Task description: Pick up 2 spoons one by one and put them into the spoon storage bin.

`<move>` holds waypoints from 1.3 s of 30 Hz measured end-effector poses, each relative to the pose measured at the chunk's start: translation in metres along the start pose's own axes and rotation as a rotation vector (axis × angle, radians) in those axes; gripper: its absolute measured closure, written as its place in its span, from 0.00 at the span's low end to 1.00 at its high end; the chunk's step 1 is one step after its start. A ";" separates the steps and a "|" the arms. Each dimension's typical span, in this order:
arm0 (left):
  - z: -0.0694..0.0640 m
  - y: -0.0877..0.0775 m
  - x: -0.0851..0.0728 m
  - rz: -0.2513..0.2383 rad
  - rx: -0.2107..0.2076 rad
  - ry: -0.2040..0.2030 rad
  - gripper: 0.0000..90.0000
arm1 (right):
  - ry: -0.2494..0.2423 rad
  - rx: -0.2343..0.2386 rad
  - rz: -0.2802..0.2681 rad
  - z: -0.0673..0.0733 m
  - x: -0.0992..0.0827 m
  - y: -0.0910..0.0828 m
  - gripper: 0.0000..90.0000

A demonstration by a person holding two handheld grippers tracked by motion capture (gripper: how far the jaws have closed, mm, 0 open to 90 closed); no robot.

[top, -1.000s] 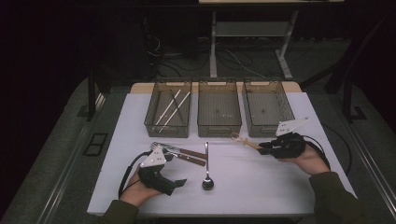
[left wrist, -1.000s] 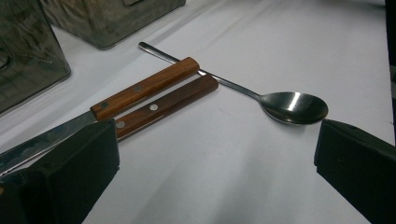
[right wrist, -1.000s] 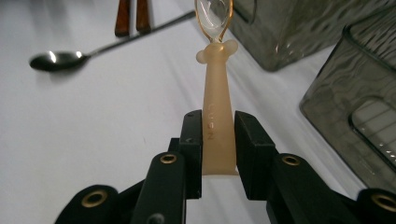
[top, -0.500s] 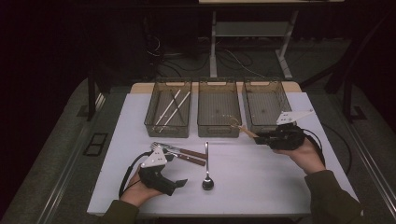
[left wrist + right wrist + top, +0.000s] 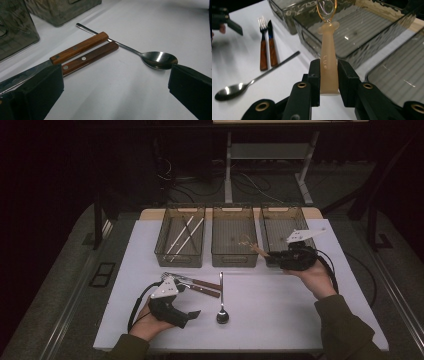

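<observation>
The right claw (image 5: 329, 75) pinches a small whisk (image 5: 328, 62) above the middle bin (image 5: 362, 32); the left claw (image 5: 112, 82) rests spread on the counter (image 5: 280, 315).

A white table (image 5: 300, 320) is standing on a grey carpeted floor (image 5: 55, 290), with light falling on the tabletop while the room behind is sinking into near-black shadow. Beyond the table's far edge, the pale metal legs of another desk (image 5: 270, 155) are rising from the floor, and dark cables (image 5: 250, 182) are lying tangled on the floor beneath it. A dark floor plate (image 5: 101, 274) is sitting in the carpet to the left of the table.
</observation>
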State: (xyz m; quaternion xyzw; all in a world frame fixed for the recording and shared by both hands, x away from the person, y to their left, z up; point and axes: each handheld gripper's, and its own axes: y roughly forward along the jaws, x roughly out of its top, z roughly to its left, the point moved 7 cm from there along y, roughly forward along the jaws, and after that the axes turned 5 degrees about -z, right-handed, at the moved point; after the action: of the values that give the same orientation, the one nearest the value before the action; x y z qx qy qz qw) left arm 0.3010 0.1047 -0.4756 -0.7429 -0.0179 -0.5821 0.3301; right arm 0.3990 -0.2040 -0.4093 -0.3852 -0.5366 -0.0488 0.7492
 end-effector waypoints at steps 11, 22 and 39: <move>-0.001 0.002 0.000 0.007 -0.007 0.006 0.00 | 0.016 -0.051 0.043 -0.014 0.023 0.041 0.81; 0.000 0.002 0.000 0.002 -0.008 0.006 0.00 | 0.027 -0.082 0.133 -0.018 0.043 0.081 0.81; 0.000 0.002 0.000 0.002 -0.010 0.009 0.00 | 0.063 -0.070 0.070 -0.018 0.050 0.083 0.42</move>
State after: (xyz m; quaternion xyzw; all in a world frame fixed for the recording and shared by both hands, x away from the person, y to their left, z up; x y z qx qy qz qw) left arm 0.3021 0.1032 -0.4761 -0.7419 -0.0127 -0.5851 0.3271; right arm 0.4738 -0.1403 -0.4134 -0.4281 -0.4969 -0.0535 0.7530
